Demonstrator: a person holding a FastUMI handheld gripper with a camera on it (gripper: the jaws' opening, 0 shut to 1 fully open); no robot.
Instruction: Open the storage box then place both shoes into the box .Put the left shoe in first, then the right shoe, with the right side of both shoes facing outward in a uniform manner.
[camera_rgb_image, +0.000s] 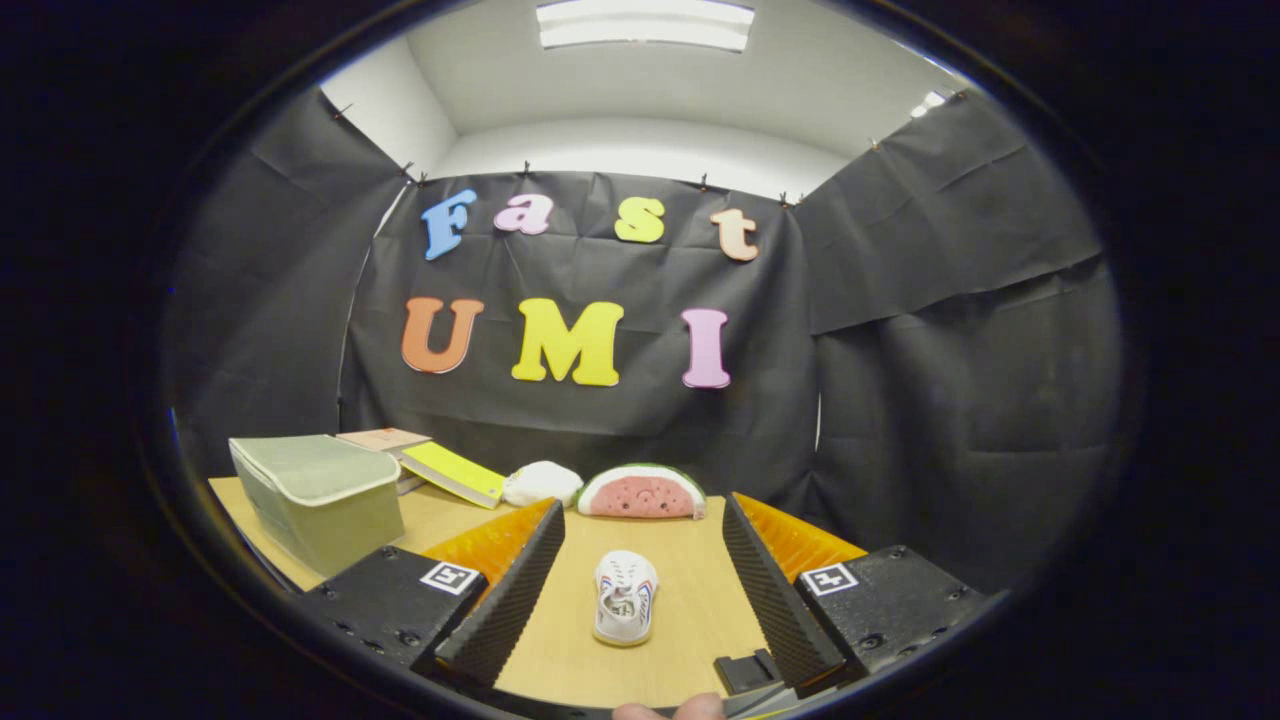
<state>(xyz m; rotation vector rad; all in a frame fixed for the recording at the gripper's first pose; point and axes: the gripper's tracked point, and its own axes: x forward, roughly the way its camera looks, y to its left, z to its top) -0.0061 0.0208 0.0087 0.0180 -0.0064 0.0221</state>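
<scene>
A small white shoe (624, 597) lies on the wooden table (690, 620) between the widely spread fingers of the gripper (640, 590), which hold nothing, while the storage box (318, 497) sits closed off to the left beside some books (440, 462). Closing on the shoe now would skip opening the box, and since only one shoe is clear here, it could be the wrong one to load first; a white bundle (541, 483) near the watermelon toy (642, 492) may be its pair

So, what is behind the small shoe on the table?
Beyond the shoe, which lies between the open jaws, a watermelon slice toy and a white object stand by the wall. Anything behind them is hidden.
</scene>
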